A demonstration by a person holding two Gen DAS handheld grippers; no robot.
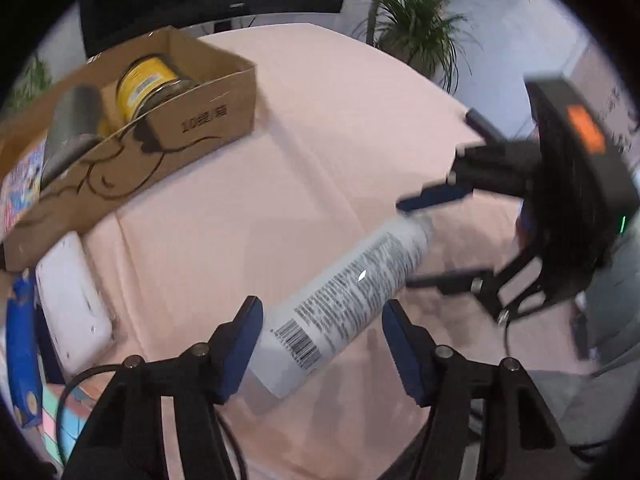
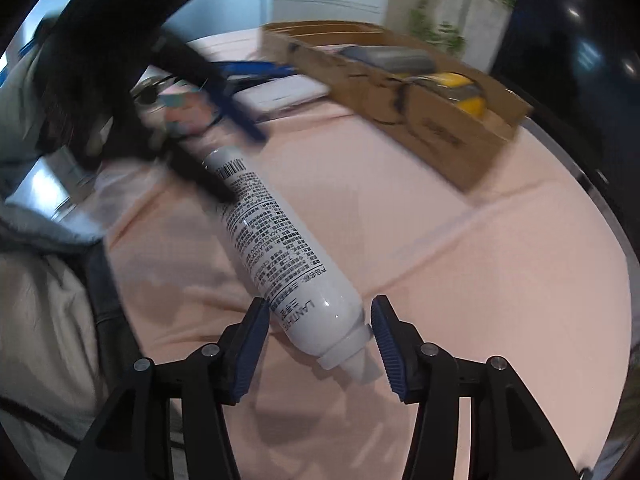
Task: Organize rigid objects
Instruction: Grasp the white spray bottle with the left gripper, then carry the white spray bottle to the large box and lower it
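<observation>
White "LANTHE…" bottle [image 2: 280, 248] lies between both spread claws, left claw [image 1: 322, 344] and right claw [image 2: 318, 344]; cardboard box [image 1: 200, 120] reads "10".

White bottle [image 2: 288, 248], black print; pink tablecloth [image 1: 320, 120].

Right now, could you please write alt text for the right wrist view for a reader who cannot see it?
A white plastic bottle with black printed text lies on a peach tablecloth, its neck end between the open right gripper fingers. The left gripper reaches its far end; a brown cardboard box stands behind.
</observation>
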